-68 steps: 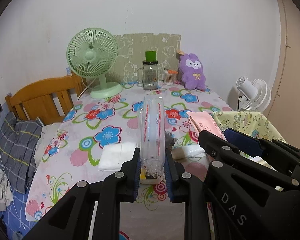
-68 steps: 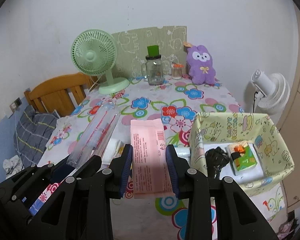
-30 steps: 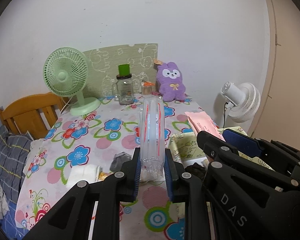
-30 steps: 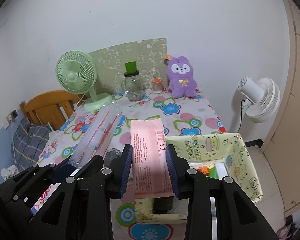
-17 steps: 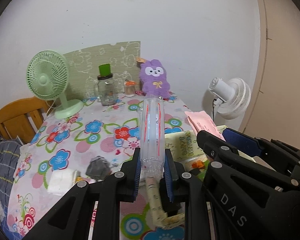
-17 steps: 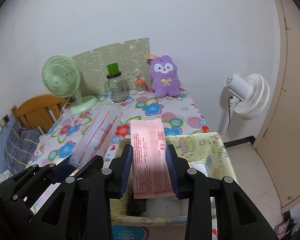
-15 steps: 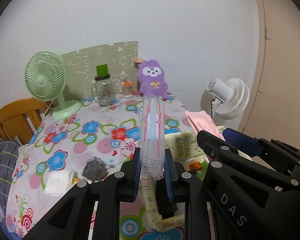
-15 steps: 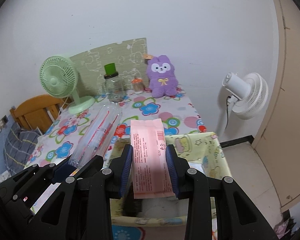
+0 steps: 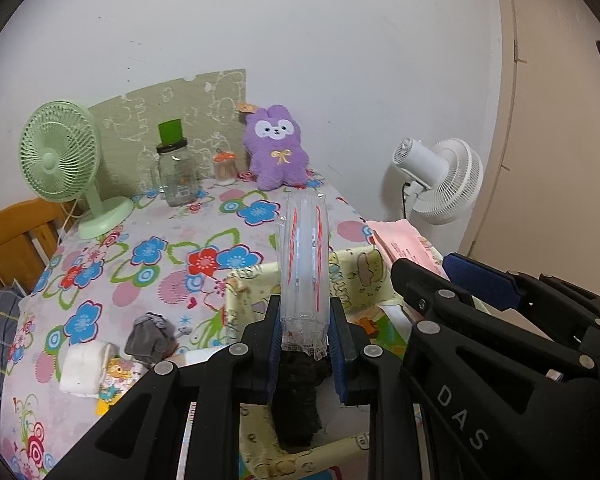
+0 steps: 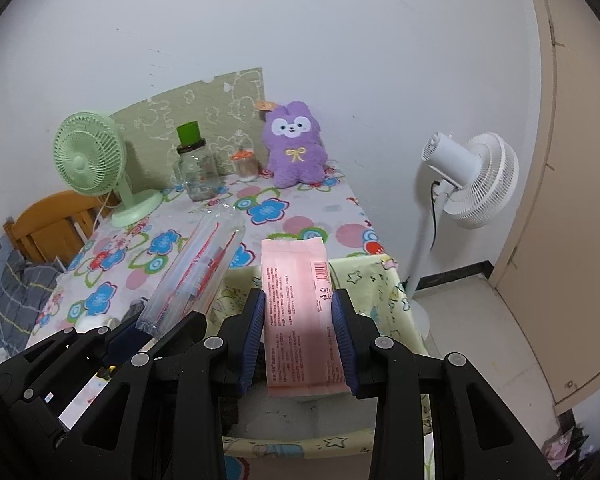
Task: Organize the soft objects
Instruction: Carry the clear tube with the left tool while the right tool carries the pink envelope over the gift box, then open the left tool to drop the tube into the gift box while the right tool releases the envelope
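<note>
Clear plastic pack [image 9: 305,264] with red print, centre of left wrist frame, clamped in left gripper [image 9: 305,354]. Pink pack [image 10: 300,312], lower centre of right wrist frame, gripped by right gripper [image 10: 300,338]. Both above yellow fabric bin [image 10: 384,280]; dark item [image 9: 296,400] inside bin. Grey bundle [image 9: 150,336], white folded cloth [image 9: 82,368] lower left on floral tablecloth [image 9: 112,264]. Purple plush [image 9: 276,148], green fan [image 9: 58,158], jar [image 9: 176,176] upper frame.

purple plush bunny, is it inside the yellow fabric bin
No, the purple plush bunny sits upright at the far edge of the table by the wall, well behind the yellow fabric bin.
</note>
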Demonstrator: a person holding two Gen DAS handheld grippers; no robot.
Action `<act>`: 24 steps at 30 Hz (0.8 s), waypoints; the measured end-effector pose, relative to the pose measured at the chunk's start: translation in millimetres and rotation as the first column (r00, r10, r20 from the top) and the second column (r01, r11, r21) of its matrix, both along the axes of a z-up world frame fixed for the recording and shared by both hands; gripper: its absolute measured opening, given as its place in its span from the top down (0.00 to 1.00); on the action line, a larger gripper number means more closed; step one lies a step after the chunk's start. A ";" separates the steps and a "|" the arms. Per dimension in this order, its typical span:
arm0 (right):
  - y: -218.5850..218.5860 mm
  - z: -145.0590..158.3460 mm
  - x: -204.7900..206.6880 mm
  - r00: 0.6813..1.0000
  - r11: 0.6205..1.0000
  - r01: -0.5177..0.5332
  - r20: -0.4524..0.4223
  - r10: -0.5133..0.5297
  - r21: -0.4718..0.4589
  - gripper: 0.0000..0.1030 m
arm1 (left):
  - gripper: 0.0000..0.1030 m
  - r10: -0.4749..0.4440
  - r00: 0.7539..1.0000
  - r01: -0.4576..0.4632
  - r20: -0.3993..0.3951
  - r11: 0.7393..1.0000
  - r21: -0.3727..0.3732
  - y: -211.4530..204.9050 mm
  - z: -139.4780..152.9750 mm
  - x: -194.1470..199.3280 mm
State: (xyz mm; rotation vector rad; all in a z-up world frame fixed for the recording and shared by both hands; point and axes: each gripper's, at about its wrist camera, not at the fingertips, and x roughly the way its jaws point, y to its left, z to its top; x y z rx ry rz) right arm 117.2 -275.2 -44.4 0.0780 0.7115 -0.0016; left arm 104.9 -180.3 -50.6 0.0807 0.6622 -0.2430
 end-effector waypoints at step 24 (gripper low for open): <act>-23.8 -38.7 23.0 0.993 0.997 0.068 -0.102 -0.066 0.020 0.63 | 0.39 -0.074 0.984 0.084 -0.161 0.995 0.056 -20.5 -40.3 18.0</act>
